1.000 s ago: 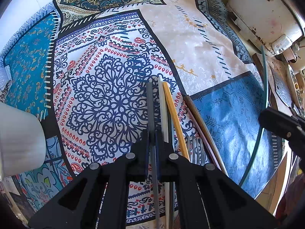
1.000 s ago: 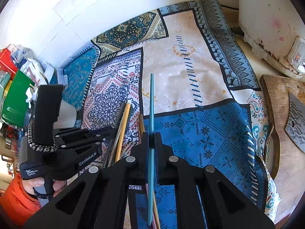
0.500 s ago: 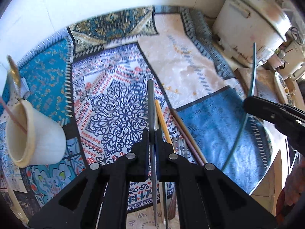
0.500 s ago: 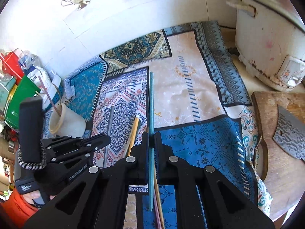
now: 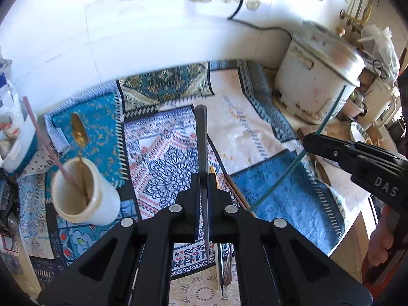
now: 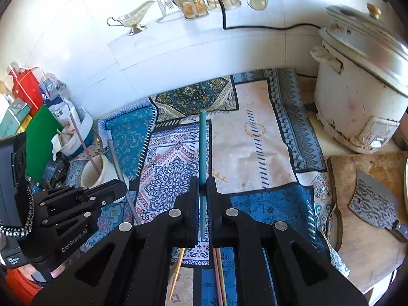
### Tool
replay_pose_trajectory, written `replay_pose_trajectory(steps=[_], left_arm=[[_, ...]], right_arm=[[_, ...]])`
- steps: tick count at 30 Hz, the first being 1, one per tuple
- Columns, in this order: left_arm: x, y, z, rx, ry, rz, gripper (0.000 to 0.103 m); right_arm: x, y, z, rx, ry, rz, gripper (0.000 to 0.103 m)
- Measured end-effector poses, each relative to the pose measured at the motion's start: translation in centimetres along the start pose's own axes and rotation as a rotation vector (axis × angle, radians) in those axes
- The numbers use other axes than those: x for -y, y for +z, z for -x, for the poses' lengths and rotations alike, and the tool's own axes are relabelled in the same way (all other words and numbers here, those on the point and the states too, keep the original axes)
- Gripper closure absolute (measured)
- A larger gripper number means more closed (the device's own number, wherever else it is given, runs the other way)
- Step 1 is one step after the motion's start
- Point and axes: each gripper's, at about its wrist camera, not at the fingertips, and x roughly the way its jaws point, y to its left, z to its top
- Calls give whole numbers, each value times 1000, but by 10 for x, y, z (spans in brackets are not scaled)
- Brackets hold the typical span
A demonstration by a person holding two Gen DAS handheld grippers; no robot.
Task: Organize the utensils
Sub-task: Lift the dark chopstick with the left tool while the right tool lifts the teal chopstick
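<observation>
Left of left gripper (image 5: 203, 186): glossy cream ceramic cup (image 5: 85, 199) holding pink chopstick (image 5: 48, 145), gold spoon (image 5: 77, 131). Left clamps grey chopstick (image 5: 202, 137); right gripper (image 6: 202, 191) clamps teal chopstick (image 6: 203, 142).

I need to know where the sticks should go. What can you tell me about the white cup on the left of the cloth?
The white cup is a cream, ceramic-looking holder, stained brown inside. It stands on the patterned cloth near its left edge, and looks tilted in the fisheye view. Inside lean a pink chopstick and a gold spoon, both sticking out past the rim. No gripper touches it.
</observation>
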Motion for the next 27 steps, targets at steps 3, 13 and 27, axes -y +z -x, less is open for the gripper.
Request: replay_pose_trajectory(steps=[3, 13, 27], left_arm=[[-2, 3, 12, 29, -3, 4, 102], [-18, 11, 46, 102, -9, 12, 103], [-42, 17, -66, -145, 44, 140, 83]], right_arm=[[-6, 4, 5, 19, -3, 13, 98], [-33, 20, 22, 85, -5, 52, 98], [-15, 22, 32, 110, -31, 20, 98]])
